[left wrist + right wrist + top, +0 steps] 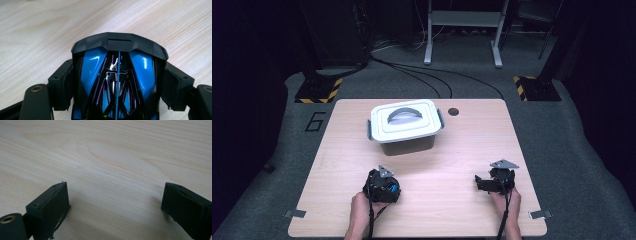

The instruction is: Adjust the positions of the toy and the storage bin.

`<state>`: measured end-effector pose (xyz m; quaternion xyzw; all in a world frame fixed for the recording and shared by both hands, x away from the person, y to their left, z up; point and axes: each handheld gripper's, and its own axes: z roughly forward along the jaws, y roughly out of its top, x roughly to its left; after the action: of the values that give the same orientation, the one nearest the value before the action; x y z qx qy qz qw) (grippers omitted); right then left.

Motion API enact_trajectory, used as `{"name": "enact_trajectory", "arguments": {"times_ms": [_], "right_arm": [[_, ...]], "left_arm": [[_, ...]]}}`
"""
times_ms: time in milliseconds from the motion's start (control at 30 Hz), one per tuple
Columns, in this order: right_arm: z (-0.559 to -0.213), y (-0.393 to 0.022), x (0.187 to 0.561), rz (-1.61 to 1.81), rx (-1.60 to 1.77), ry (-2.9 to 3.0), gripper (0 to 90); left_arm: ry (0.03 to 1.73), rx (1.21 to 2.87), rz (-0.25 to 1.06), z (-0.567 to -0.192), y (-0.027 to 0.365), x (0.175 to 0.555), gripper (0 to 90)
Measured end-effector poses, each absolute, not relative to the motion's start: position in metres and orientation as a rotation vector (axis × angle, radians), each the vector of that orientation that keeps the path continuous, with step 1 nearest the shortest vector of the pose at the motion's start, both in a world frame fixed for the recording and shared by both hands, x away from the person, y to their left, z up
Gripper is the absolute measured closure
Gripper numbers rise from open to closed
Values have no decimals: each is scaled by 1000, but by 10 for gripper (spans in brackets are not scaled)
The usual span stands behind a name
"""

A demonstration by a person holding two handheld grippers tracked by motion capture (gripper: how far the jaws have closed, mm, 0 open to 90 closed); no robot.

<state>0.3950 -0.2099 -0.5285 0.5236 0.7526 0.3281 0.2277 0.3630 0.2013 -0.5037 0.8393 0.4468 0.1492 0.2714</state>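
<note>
A: Left gripper (383, 186) status?
B: Near-left on the table (462, 150), jaws pinching a blue-and-black mouse (117, 80). Pads (61, 87) press both its sides. In the high view the mouse (391, 189) shows as a blue patch in the jaws.

A: Right gripper (492, 182)?
B: Near-right, jaws spread wide, bare wood between them. Left pad (53, 205) has a ragged lower edge. Gripper is low over the tabletop; can't tell if it touches.

A: Box?
B: White-lidded box (404, 122) with a grey handle (404, 114), far centre, slightly left. Near the far edge, well apart from both grippers.

A: Room to move?
B: Open wood between grippers and box, and between the two grippers. Right gripper is nearer the right edge than the left gripper is to the left edge. Both hands cross the near edge. Dark hole (453, 111) just right of the box.
</note>
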Motion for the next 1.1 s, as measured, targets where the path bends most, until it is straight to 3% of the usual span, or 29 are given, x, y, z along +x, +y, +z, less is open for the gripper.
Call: {"name": "enact_trajectory", "arguments": {"times_ms": [1100], "right_arm": [[-529,-210,395,900,1447,2074,55]], "left_arm": [[1143,1878,514,-452,248,325,252]]}}
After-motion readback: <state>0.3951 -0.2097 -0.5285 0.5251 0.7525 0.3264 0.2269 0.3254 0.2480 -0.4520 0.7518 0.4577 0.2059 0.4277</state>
